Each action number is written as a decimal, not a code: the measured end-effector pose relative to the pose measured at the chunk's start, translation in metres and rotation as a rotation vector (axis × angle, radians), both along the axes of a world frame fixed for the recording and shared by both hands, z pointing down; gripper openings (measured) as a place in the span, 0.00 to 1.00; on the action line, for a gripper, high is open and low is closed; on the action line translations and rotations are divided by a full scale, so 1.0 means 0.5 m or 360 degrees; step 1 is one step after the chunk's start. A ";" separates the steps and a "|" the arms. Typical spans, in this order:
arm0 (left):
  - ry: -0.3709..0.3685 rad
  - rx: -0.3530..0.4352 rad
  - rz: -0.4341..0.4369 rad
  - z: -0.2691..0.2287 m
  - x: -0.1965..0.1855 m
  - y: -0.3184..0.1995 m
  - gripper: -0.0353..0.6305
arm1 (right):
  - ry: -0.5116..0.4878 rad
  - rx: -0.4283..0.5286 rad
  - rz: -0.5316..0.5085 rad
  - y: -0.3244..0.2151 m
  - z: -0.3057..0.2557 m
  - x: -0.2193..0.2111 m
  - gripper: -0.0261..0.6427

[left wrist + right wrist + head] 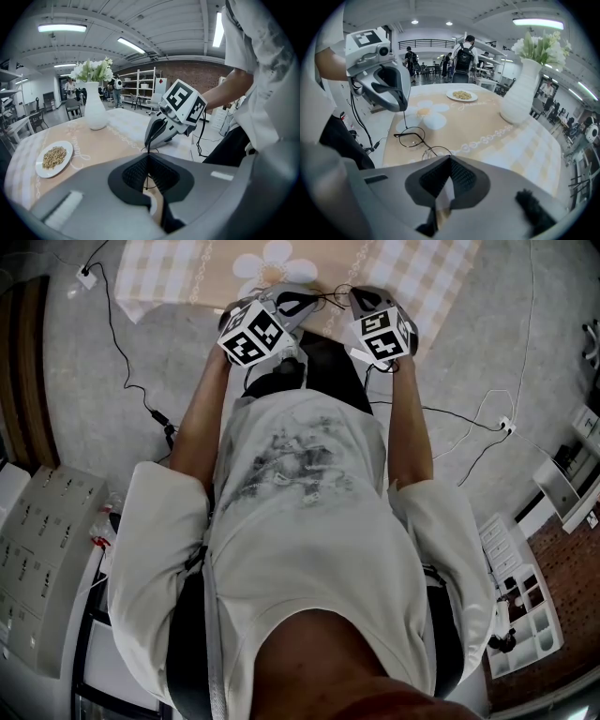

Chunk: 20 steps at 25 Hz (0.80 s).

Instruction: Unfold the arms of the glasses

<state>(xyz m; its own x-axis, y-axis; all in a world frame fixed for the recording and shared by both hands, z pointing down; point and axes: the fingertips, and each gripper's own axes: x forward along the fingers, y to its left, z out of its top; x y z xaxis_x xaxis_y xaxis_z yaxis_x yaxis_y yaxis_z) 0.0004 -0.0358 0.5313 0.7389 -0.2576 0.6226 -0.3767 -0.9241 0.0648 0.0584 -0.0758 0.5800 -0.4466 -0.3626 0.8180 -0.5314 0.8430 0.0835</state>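
Two grippers – left gripper (148, 161), right gripper (450, 164); one pair of glasses (412, 138), one vase (519, 96), one plate (66, 150), one table (478, 122).

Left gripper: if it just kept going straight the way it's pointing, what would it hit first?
Probably the right gripper, almost dead ahead; the left gripper pinches a thin glasses arm that leads toward it. Depth is unclear.

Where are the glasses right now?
In the right gripper view the glasses lie at the table's near edge beside the white flower print, frame held at the right tongs' tips, one arm pinched in the left tongs.
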 end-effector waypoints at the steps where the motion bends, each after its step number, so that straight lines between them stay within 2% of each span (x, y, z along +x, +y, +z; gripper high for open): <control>1: 0.0003 0.0001 -0.0014 0.000 -0.001 -0.001 0.07 | -0.0003 0.0003 0.0003 0.000 0.000 0.000 0.06; 13: 0.0044 -0.0007 -0.0196 -0.007 -0.029 -0.013 0.07 | -0.0016 0.0034 0.0029 0.000 -0.001 0.000 0.06; 20: 0.0073 0.0009 -0.0256 -0.012 -0.044 -0.019 0.07 | -0.0013 0.0041 0.0029 0.001 0.000 0.000 0.06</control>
